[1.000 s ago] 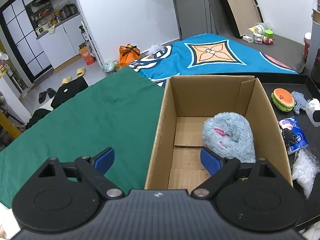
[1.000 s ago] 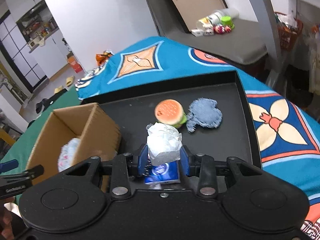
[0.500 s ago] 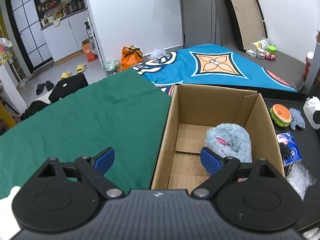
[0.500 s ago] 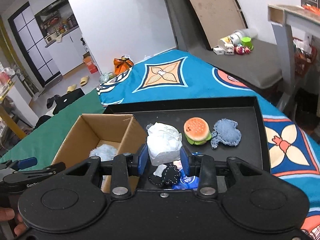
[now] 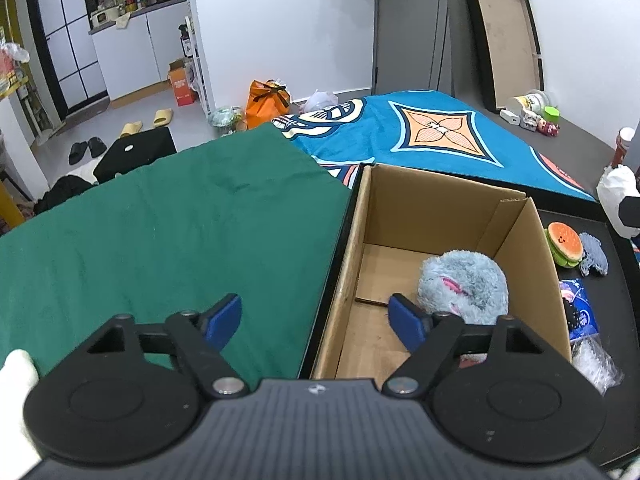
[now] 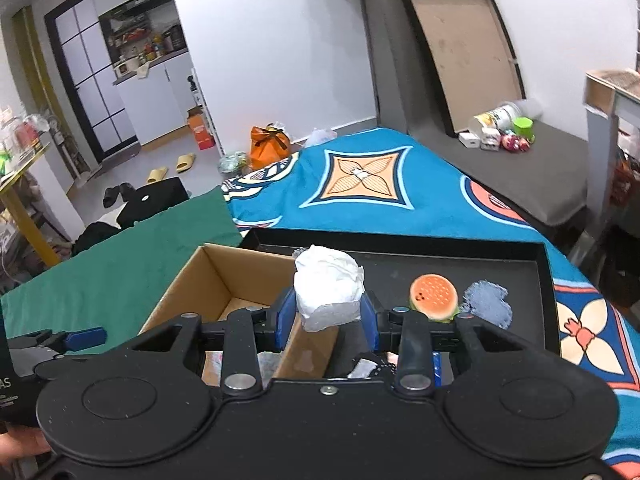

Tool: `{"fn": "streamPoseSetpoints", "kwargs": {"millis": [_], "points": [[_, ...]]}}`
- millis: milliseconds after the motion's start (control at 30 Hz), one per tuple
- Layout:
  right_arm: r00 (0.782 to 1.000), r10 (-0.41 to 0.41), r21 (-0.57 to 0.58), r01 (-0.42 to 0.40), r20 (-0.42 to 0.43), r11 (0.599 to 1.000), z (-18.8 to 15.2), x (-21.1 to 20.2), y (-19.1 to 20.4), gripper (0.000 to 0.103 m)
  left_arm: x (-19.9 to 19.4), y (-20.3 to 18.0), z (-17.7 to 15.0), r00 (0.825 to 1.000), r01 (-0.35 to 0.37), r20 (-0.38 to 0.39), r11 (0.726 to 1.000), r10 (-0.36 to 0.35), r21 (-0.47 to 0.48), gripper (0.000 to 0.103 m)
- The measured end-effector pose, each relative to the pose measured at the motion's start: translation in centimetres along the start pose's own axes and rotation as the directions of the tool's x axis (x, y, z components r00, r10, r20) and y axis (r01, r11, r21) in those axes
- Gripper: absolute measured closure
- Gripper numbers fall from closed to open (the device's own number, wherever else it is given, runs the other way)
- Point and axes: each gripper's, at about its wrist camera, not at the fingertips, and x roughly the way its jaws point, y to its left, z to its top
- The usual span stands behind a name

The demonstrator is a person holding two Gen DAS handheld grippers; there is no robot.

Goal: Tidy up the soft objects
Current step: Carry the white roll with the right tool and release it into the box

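The white crumpled soft bundle (image 6: 329, 294), pinched in the right gripper (image 6: 327, 318) above the cardboard box (image 5: 448, 216) wall, looks mid-carry; next comes releasing it inside beside the grey plush (image 5: 464, 286), while the left gripper (image 5: 316, 316) hangs spread.

Left wrist view above the cardboard box (image 5: 420, 220) looking down, right wrist view likewise nearby — both share box, black tray (image 6: 520, 276)
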Motion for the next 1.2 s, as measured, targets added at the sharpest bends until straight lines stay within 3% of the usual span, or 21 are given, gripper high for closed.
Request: {"fn": "streamPoseSetpoints", "kwargs": {"millis": [400,633,800,867,1100,1200], "points": [[0.999,0.039,-0.157,-0.041,-0.016,0.987,0.7,1.7,4.7,0.068,0.9,0.8,-0.2,0.998,0.042,-0.040,0.998,-0.044,-0.046,0.075],[0.998,0.050,-0.232,-0.056,-0.032,0.971,1.1,3.2,7.3,0.068,1.1,1.0,-0.4,0.996,0.084,-0.037,0.995,-0.086,-0.053,0.091],[0.997,0.074,-0.244,-0.078,-0.024,0.967,1.9,3.9,8.7,0.065,1.2,1.2,-0.4,0.994,0.104,-0.035,0.993,-0.107,-0.062,0.092],[0.997,0.081,-0.259,-0.083,-0.018,0.962,2.0,3.9,9.2,0.049,1.2,1.3,-0.4,0.993,0.108,-0.034,0.992,-0.110,-0.066,0.092],[0.998,0.035,-0.250,-0.046,-0.050,0.967,1.1,3.7,8.4,0.045,1.2,1.4,-0.4,0.993,0.112,-0.037,0.991,-0.115,-0.077,0.092],[0.999,0.016,-0.231,-0.026,-0.042,0.973,0.4,2.8,7.3,0.036,1.2,1.3,-0.3,0.993,0.105,-0.039,0.992,-0.108,-0.075,0.092]]}}
